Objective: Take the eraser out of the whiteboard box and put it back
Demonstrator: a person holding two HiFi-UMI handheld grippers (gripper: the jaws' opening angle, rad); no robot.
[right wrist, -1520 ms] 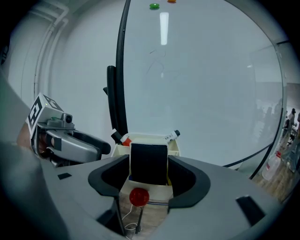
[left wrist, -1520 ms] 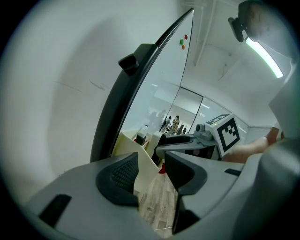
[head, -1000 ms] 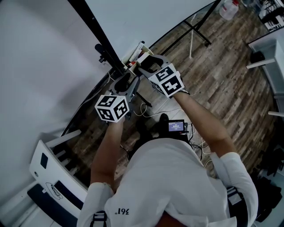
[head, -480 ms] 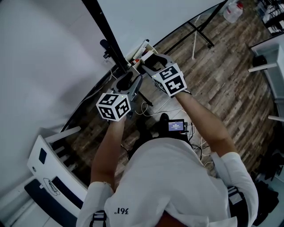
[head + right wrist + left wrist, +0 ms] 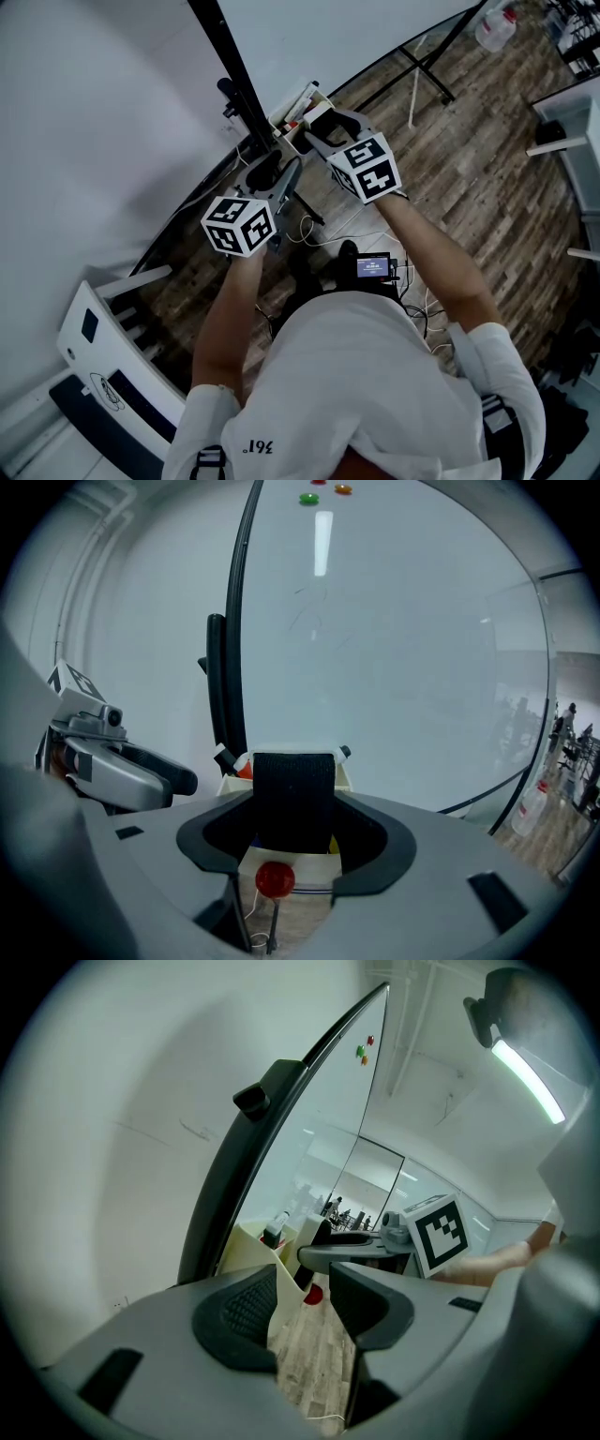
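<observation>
Wood-plank flooring (image 5: 469, 141) runs to the right of a big whiteboard (image 5: 94, 112) on a black frame (image 5: 217, 686). The cream whiteboard box (image 5: 298, 105) hangs at the board's near edge.

The right gripper (image 5: 319, 131) is up at the box, its jaws pressed against both sides of the black eraser (image 5: 293, 799), which stands upright between them. From its own view the eraser covers the middle of the box. I cannot tell whether its lower end is inside the box or just in front of it. From the head view the eraser is too small and too crowded by the gripper to pick out.

Just left and nearer, the left gripper (image 5: 277, 169) hangs with its jaws a moderate way apart and nothing between them; only floor and a corner of the box show through the gap.

A red ball (image 5: 275, 879) on a thin stem sits below the box, its base cut off by the jaws. Something red-capped (image 5: 242, 766) pokes from the box's left end, mostly hidden. Small coloured magnets (image 5: 308, 498) sit at the board's top edge, partly cropped.
</observation>
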